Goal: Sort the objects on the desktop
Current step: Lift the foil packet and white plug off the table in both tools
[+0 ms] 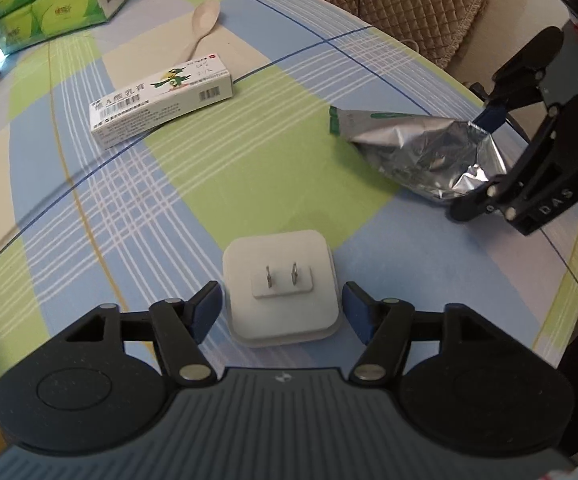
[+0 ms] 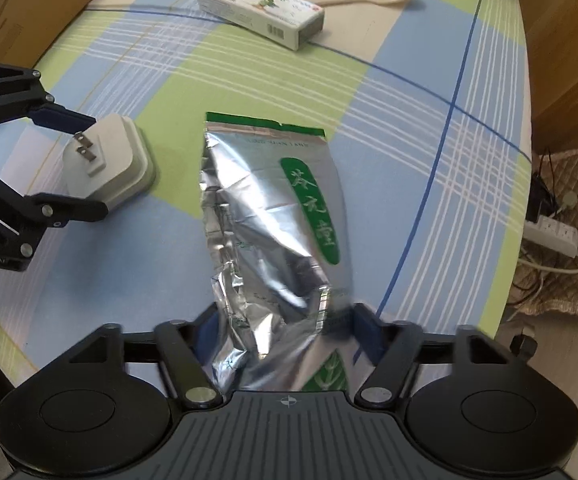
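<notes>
On the table (image 1: 101, 208), covered with a blue, green and cream checked cloth, the left gripper (image 1: 282, 306) is spread wide around a white plug adapter (image 1: 282, 288) that lies on its back with its two metal prongs pointing up; the blue-padded fingers (image 1: 205, 306) flank its left and right sides with a thin gap on each side, so nothing is clamped yet. Seen from the right wrist camera, the same adapter (image 2: 109, 162) sits between those two fingers near the left edge of the table. The right gripper (image 2: 285, 332) has a crumpled silver foil pouch (image 2: 265, 216) with a green label between its fingers; the pouch's near end runs down into the gap and its far, green-edged end points away across the cloth. The fingers stand close against the foil on both sides, but whether they actually press it cannot be told. In the left wrist view the pouch (image 1: 417, 152) lies well to the right of the adapter, with the right gripper at its far right end. Farther back lie a white medicine box (image 1: 161, 100) printed with a green cartoon figure and, just behind it, a pale spoon (image 1: 203, 26). Green tissue packs (image 1: 45, 0) are stacked at the table's far left corner.
</notes>
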Demonstrator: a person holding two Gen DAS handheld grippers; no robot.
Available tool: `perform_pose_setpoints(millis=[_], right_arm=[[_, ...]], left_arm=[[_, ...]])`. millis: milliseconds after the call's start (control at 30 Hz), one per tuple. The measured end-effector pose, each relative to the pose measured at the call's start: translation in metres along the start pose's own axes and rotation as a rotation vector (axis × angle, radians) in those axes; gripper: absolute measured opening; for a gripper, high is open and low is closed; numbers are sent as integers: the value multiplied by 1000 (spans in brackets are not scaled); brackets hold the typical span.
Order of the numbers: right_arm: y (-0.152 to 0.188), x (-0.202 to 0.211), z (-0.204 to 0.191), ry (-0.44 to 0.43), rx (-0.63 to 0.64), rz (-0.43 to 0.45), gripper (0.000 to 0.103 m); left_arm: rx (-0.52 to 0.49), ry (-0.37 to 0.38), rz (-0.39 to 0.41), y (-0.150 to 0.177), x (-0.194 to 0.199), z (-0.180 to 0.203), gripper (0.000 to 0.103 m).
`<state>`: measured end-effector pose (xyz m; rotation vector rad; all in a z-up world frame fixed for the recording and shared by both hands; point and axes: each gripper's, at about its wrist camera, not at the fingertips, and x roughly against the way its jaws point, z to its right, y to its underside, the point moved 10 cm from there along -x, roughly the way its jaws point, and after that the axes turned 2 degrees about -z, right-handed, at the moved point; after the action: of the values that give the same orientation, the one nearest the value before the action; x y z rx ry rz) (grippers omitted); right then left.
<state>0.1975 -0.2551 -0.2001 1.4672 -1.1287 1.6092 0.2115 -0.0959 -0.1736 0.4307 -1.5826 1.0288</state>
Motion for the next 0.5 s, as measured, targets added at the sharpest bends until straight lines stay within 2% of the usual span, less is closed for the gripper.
perform_pose_setpoints(millis=[33,100,500], right_arm=[[1,1,0,5,5,8,79],[2,3,-2,16,24,13,84],[-6,-7,-5,44,126,3,85]], left_arm=[[6,-4,4,1,0,0,75],[17,-15,3,3,-2,-2,76],[6,-35,-31,-5,-13,-2,76]])
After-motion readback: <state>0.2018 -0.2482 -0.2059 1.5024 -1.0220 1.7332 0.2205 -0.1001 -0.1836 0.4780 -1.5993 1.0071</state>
